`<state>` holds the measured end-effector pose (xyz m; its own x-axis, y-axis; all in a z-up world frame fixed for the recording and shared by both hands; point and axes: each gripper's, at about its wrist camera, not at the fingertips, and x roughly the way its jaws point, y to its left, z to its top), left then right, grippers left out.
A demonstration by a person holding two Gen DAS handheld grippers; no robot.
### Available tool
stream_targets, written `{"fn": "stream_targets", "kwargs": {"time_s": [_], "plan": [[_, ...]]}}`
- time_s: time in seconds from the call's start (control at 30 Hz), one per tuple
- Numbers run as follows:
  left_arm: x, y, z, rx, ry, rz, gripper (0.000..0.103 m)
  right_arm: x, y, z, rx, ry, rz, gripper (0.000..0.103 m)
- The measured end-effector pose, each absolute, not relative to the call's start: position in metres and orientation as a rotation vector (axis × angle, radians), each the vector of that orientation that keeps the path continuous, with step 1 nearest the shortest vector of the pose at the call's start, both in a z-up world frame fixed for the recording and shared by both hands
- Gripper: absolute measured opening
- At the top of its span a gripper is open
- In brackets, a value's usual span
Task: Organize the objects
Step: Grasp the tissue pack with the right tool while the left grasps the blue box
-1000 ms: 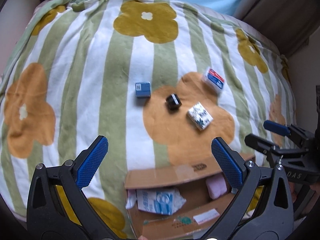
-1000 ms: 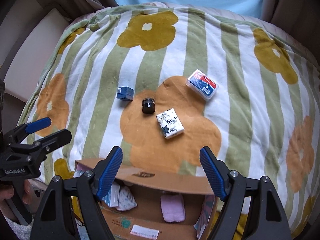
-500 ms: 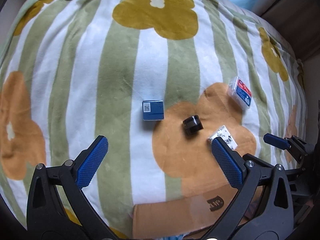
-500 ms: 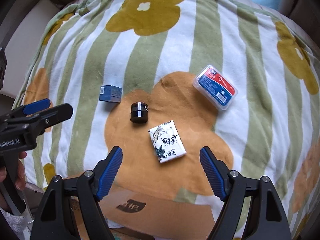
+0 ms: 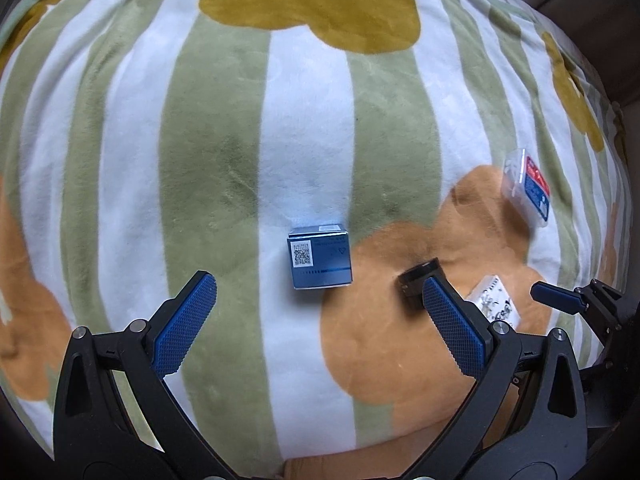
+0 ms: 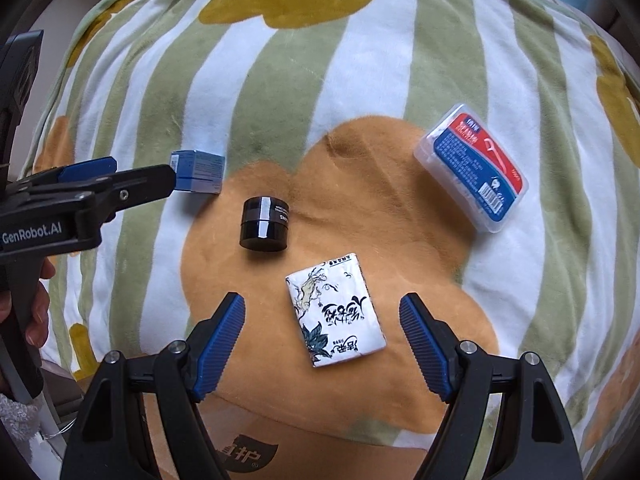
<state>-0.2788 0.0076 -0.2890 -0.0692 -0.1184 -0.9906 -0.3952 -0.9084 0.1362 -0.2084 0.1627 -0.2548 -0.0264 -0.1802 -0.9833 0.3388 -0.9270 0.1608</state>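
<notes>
Left gripper (image 5: 316, 304): jaws spread wide and empty, hovering over the striped floral blanket (image 5: 208, 152), with the small blue box (image 5: 319, 257) lying at frame centre just ahead of the gap between the pads. Right gripper (image 6: 322, 342): jaws likewise spread wide and empty, straddling the white printed tissue pack (image 6: 336, 314) in the lower centre of the frame without touching it. The black jar (image 6: 264, 223) lies on its side above and left of the pack, the clear floss-pick case (image 6: 472, 172) sits at upper right, and a cardboard box (image 6: 280, 448) edge shows at the bottom.
</notes>
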Motion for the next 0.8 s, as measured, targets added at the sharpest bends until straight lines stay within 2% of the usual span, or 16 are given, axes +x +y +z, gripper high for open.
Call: {"fn": "stream_targets", "kwargs": {"time_s": [0.37, 0.5, 0.53, 0.6, 0.7, 0.8], "plan": [[-0.287, 0.003, -0.322, -2.047, 0.521, 2.050, 0.077, -0.208, 0.154, -0.280, 1.925, 0.251, -1.991, 0.076], [-0.289, 0.002, -0.333, -2.082, 0.472, 2.039, 0.056, -0.206, 0.151, -0.285, 1.922, 0.284, -1.987, 0.068], [-0.289, 0.001, -0.336, -2.088, 0.466, 2.036, 0.053, -0.206, 0.151, -0.286, 1.925, 0.285, -1.984, 0.065], [-0.289, 0.001, -0.339, -2.096, 0.456, 2.030, 0.040, -0.205, 0.151, -0.288, 1.926, 0.285, -1.979, 0.058], [-0.289, 0.000, -0.341, -2.105, 0.432, 2.032, 0.037, -0.203, 0.151, -0.289, 1.921, 0.315, -1.979, 0.049], [-0.289, 0.000, -0.341, -2.097, 0.426, 2.041, 0.036, -0.203, 0.154, -0.288, 1.924, 0.315, -1.962, 0.046]]}}
